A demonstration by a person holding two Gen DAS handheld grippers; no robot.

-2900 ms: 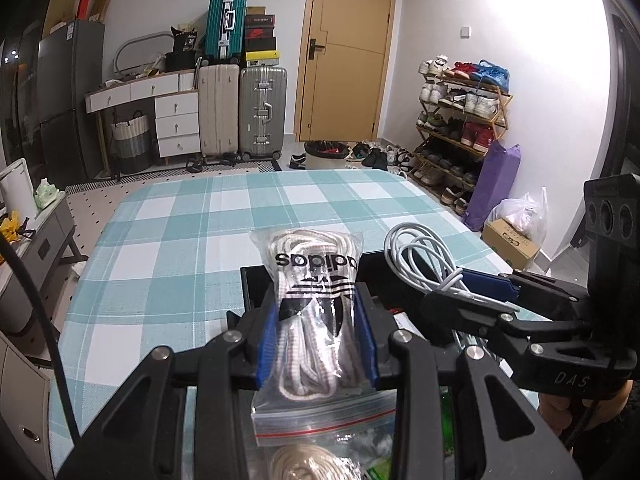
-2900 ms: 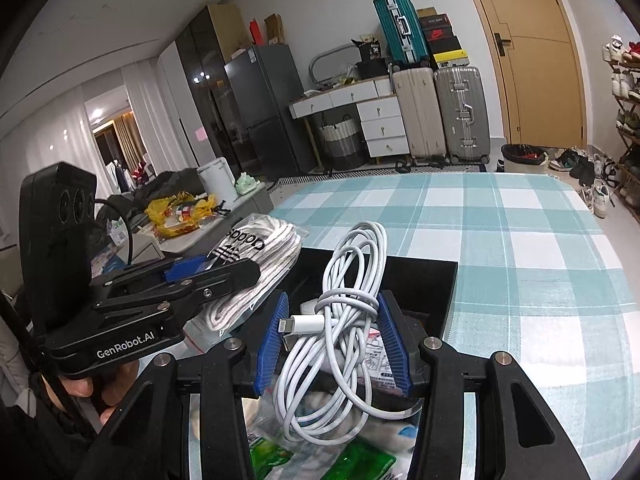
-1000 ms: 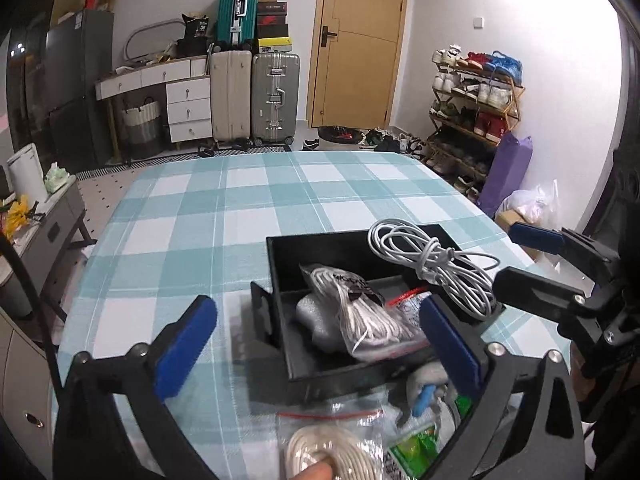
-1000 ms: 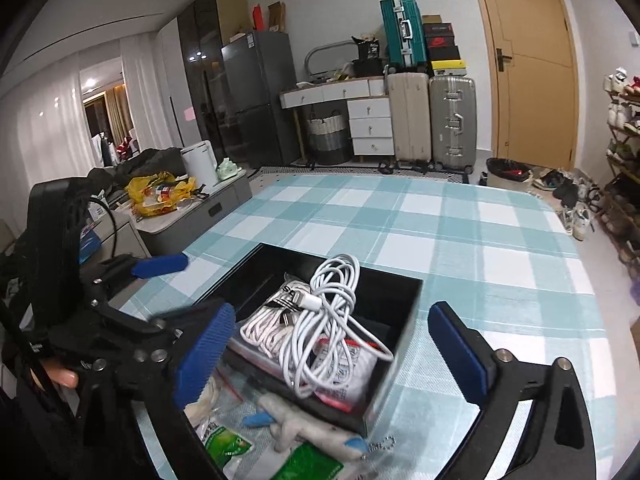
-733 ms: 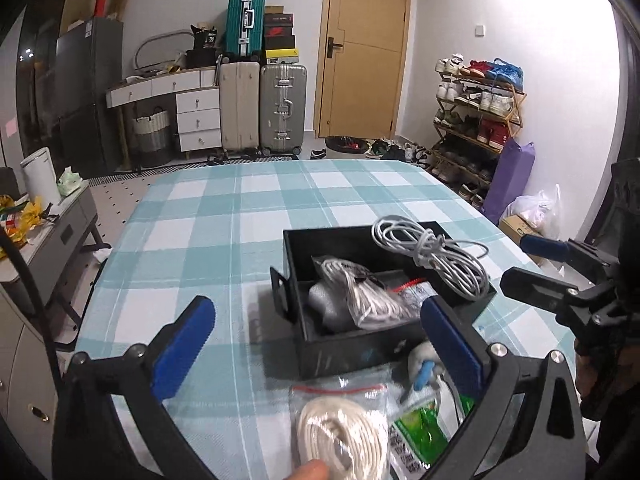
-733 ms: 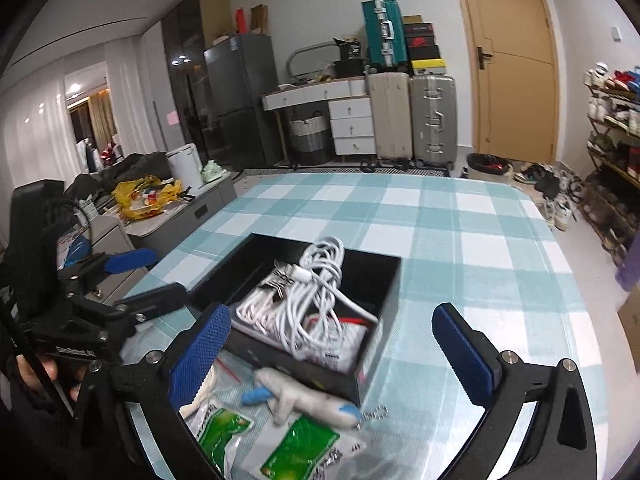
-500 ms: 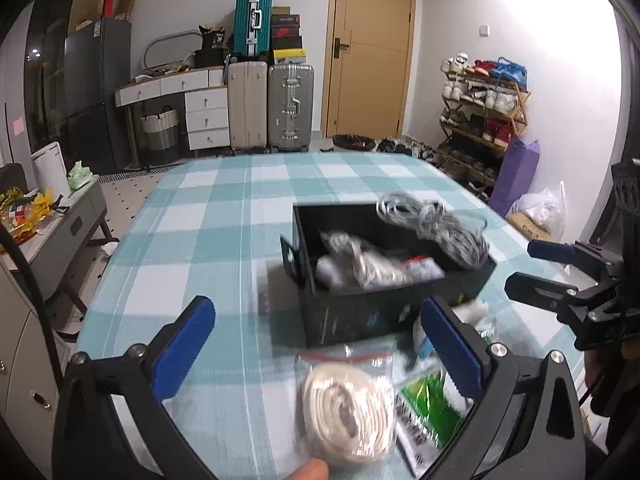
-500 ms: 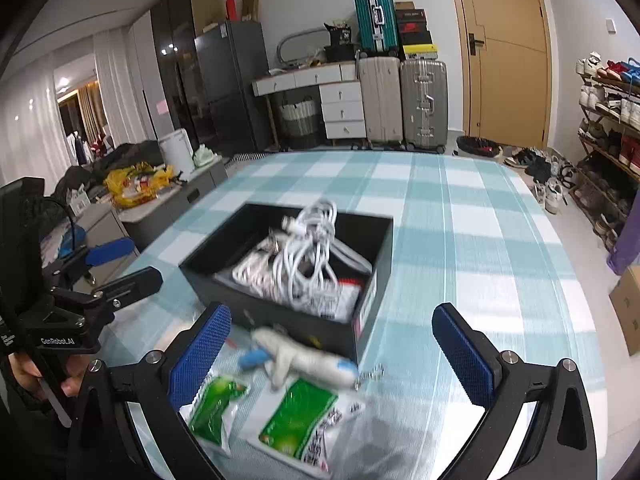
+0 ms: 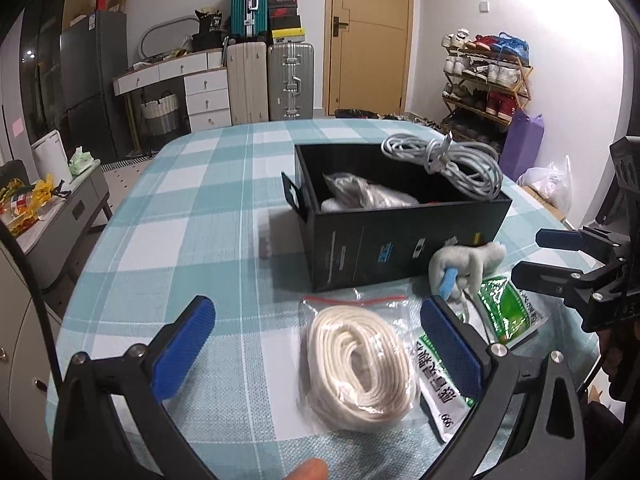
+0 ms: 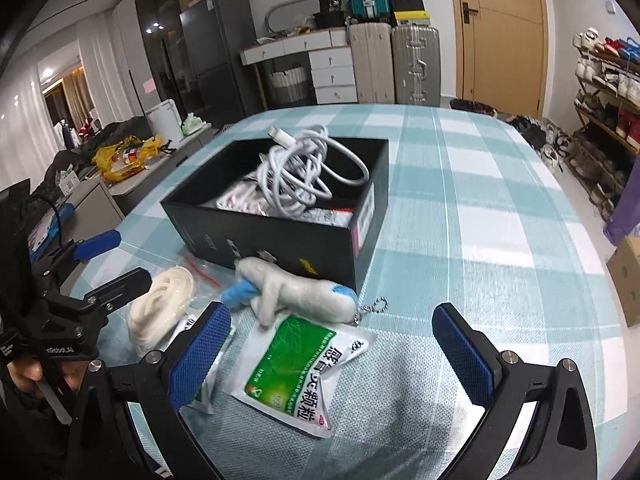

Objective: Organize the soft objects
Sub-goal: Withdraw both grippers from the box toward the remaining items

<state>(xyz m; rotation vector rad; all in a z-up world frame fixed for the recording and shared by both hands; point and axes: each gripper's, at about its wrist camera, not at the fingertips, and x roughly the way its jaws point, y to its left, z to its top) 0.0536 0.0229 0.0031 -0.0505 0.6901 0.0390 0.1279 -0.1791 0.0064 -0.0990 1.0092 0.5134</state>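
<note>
A black box [image 9: 400,248] [image 10: 280,236] on the checked tablecloth holds a coiled white cable [image 9: 448,164] [image 10: 304,172] and a bagged white cord [image 9: 368,196]. In front of the box lie a bagged coil of cream rope [image 9: 360,364] [image 10: 160,308], a white plush toy with blue ends [image 9: 464,264] [image 10: 296,288] and green-and-white sachets [image 9: 504,312] [image 10: 296,368]. My left gripper [image 9: 320,344] is open just above the rope bag. My right gripper [image 10: 332,344] is open over a sachet, near the plush toy. Both hold nothing.
The table [image 9: 192,216] has bare cloth to the left of and behind the box. A low cabinet [image 9: 60,216] with clutter stands off the left edge. Suitcases [image 9: 268,76], drawers and a shoe rack [image 9: 484,80] line the far walls.
Both grippers opened and left the cord bag and the cable in the box. They then drew back and sank low in front of the box, over the loose items.
</note>
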